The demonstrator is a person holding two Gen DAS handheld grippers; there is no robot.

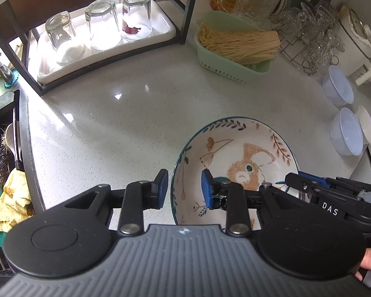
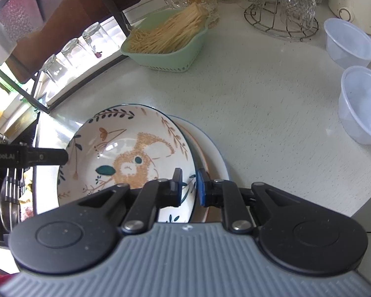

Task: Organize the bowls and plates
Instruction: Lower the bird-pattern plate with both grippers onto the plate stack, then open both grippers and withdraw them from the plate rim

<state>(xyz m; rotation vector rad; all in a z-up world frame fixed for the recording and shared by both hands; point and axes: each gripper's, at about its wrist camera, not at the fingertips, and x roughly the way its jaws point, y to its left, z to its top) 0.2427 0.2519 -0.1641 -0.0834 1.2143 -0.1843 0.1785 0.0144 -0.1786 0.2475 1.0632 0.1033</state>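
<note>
Right gripper (image 2: 188,188) clamps one rabbit bowl (image 2: 126,153); left gripper (image 1: 184,189) released astride its rim.

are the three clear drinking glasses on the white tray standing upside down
Yes, the three clear drinking glasses rest mouth-down on the white tray, thick bases facing up.

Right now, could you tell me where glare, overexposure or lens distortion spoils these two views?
Left wrist view: the tray under the glasses is blown out white, glare spots sit on the counter, and the fisheye bows the rack. Right wrist view: the left edge near the glasses is washed out; the plate shows small highlights.
</note>
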